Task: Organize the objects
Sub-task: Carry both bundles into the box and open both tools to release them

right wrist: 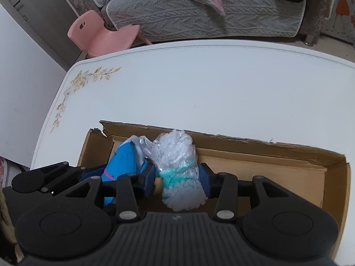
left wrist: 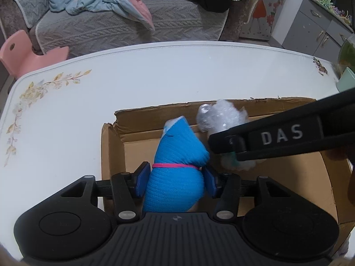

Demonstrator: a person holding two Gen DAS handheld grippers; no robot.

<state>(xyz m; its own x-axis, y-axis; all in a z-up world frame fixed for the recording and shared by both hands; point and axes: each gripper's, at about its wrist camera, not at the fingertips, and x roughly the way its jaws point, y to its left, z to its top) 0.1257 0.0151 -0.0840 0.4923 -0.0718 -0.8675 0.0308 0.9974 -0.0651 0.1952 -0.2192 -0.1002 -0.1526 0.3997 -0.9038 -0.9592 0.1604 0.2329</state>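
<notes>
Left gripper (left wrist: 175, 178) fingers clamp blue knitted bundle with pink band (left wrist: 177, 166) | right gripper (right wrist: 176, 180) fingers clamp white netted plastic bundle (right wrist: 177, 168) | both over open brown cardboard box (right wrist: 266, 170) on bench (right wrist: 199, 88) | advice: lower fully, release side by side.

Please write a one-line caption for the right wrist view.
Right tongs grip a white plastic bundle tied with a green band inside an open brown cardboard box.
</notes>
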